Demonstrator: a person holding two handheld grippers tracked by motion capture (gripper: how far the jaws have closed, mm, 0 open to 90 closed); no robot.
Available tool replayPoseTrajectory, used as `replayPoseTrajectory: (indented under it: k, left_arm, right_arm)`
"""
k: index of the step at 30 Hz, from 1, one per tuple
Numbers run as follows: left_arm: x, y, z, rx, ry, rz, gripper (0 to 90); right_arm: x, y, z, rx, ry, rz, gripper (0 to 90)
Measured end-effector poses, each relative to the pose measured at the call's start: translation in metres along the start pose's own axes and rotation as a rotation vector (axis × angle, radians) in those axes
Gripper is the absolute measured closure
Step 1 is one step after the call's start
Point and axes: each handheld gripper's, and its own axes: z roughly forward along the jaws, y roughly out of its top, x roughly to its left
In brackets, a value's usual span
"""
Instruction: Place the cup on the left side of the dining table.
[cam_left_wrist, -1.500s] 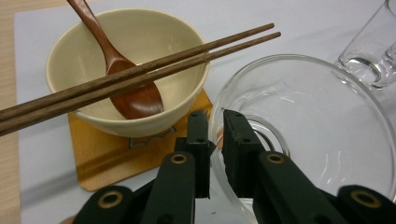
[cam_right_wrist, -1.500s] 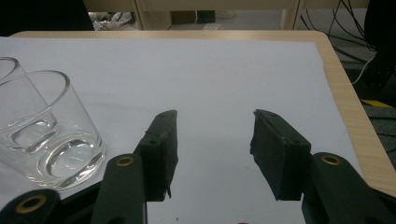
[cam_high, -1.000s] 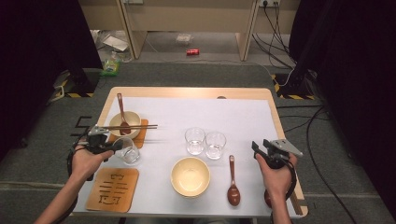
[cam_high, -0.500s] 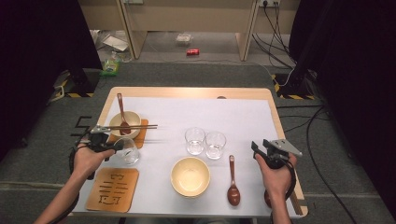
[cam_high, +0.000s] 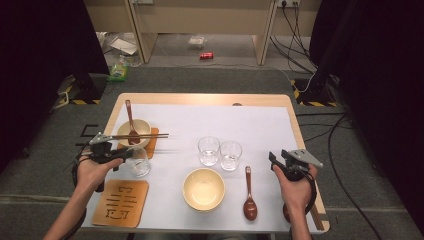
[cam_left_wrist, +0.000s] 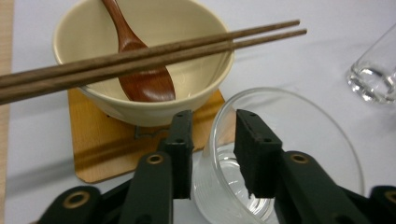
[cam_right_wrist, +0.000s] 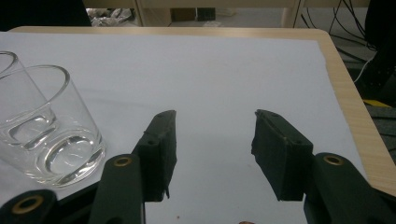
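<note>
My left gripper (cam_left_wrist: 212, 121) straddles the near rim of a clear glass (cam_left_wrist: 299, 140), one jaw outside the wall and one inside. Its jaws have just been opening, and a gap shows on both sides of the rim. In the high view this left gripper (cam_high: 129, 152) sits at the glass (cam_high: 138, 162) on the table's left. Just beyond stands a cream bowl (cam_left_wrist: 84, 28) on a wooden coaster (cam_left_wrist: 102, 149), holding a brown spoon (cam_left_wrist: 140, 79), with chopsticks (cam_left_wrist: 140, 53) across it. At the right my right gripper (cam_high: 274, 159) hovers open and empty over white paper (cam_right_wrist: 214, 116).
Two more glasses (cam_high: 208, 150) (cam_high: 230, 155) stand mid-table, one of them close to the right gripper's left jaw (cam_right_wrist: 60, 140). An empty cream bowl (cam_high: 203, 189), a brown spoon (cam_high: 249, 195) and a bare carved coaster (cam_high: 121, 202) lie along the front. The table's wooden edge (cam_high: 300, 135) runs at the right.
The left gripper's jaws stand wider apart at the glass rim than before. Both hands and all the tableware have kept their places.
</note>
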Motion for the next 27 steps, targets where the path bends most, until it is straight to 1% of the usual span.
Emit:
replayPoseTrajectory:
  k: [3, 7, 10, 11, 13, 16, 20, 22, 27]
  left_arm:
    - [0.001, -0.002, -0.004, -0.038, 0.014, -0.010, 55.6]
    - [0.004, -0.008, -0.007, -0.068, 0.027, -0.039, 49.4]
    - [0.007, -0.012, -0.011, -0.093, 0.035, -0.055, 47.9]
    - [0.008, -0.013, -0.013, -0.095, 0.043, -0.053, 47.7]
    - [0.010, -0.014, -0.015, -0.092, 0.045, -0.049, 47.2]
    - [0.013, -0.015, -0.018, -0.106, 0.051, -0.063, 46.3]
    - [0.014, -0.018, -0.018, -0.114, 0.034, -0.090, 45.3]
    - [0.013, -0.017, -0.018, -0.121, 0.024, -0.097, 45.5]
    - [0.010, -0.010, -0.022, -0.145, 0.018, -0.101, 45.4]
  right_arm:
    - [0.001, 0.000, 0.000, 0.003, 0.000, 0.001, 49.5]
    - [0.000, -0.001, 0.000, 0.004, 0.000, 0.001, 49.4]
    - [0.001, -0.001, 0.001, 0.006, 0.002, -0.002, 49.3]
    - [0.001, -0.001, 0.001, 0.007, 0.001, -0.001, 49.3]
    - [0.001, -0.001, 0.001, 0.009, 0.002, -0.001, 49.2]
    - [0.001, -0.001, 0.002, 0.011, 0.004, 0.000, 49.1]
    - [0.000, -0.002, 0.002, 0.013, 0.005, 0.001, 49.0]
    - [-0.001, -0.003, 0.002, 0.015, 0.007, -0.001, 48.9]
    - [-0.004, -0.003, 0.003, 0.012, 0.009, 0.010, 48.7]
